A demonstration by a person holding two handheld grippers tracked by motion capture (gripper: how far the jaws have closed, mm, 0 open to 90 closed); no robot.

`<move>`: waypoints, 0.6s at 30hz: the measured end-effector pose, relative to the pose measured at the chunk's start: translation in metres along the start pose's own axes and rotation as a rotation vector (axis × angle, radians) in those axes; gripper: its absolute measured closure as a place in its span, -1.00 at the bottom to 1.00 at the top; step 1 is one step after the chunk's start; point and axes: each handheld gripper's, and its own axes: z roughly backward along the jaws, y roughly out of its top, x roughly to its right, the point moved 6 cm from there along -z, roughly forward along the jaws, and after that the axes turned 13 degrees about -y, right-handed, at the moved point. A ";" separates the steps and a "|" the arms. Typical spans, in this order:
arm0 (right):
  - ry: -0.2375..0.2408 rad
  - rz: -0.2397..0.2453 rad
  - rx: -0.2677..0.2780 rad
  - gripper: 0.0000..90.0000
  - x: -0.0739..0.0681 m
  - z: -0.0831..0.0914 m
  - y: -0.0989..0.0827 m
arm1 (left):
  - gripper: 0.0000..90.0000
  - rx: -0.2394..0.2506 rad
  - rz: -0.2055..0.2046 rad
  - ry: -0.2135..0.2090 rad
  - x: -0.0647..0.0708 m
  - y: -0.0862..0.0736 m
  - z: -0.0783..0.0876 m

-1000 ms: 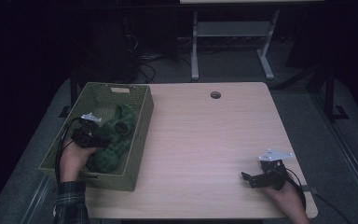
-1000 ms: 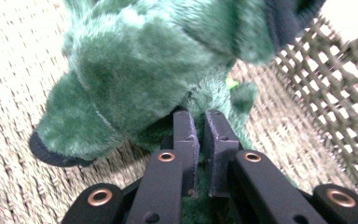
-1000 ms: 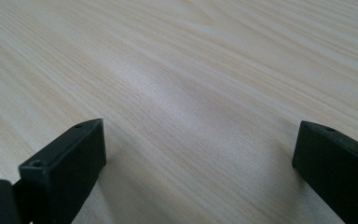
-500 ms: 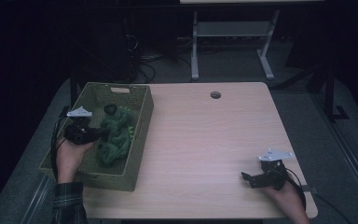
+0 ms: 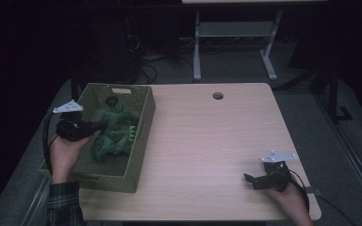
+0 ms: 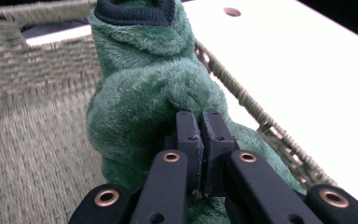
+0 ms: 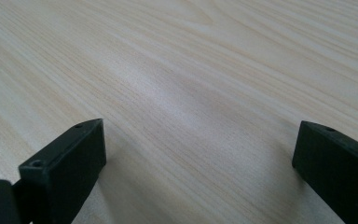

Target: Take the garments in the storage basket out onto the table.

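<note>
A green plush toy with a dark collar lies in a woven olive basket at the table's left. My left gripper reaches into the basket from its left side and is shut on a fold of the toy. In the left gripper view the two jaws pinch the toy's green fur at my left gripper, and the basket's wall stands behind. My right gripper rests near the table's front right corner. It stands open over bare wood, nothing between its jaws.
The light wooden table has a round cable hole near its far edge. Behind the table, in the dark, are a metal stand's legs and cables on the floor.
My left gripper has risen and shifted left with the plush toy in its jaws, pulling part of the toy upward in the basket. The right gripper has stayed put.
</note>
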 end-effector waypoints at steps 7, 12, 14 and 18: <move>0.000 0.001 0.001 -0.95 0.000 0.000 0.000 | 0.94 0.054 -0.029 -0.017 0.007 0.025 0.016; 0.000 0.000 0.001 -0.95 0.000 0.000 0.000 | 0.94 0.079 -0.042 -0.026 0.012 0.038 0.025; -0.001 0.001 0.000 -0.95 0.000 0.000 0.000 | 0.94 0.088 -0.047 -0.037 0.015 0.044 0.028; 0.000 0.000 0.000 -0.95 0.000 0.000 0.000 | 0.94 0.105 -0.064 -0.048 0.022 0.057 0.033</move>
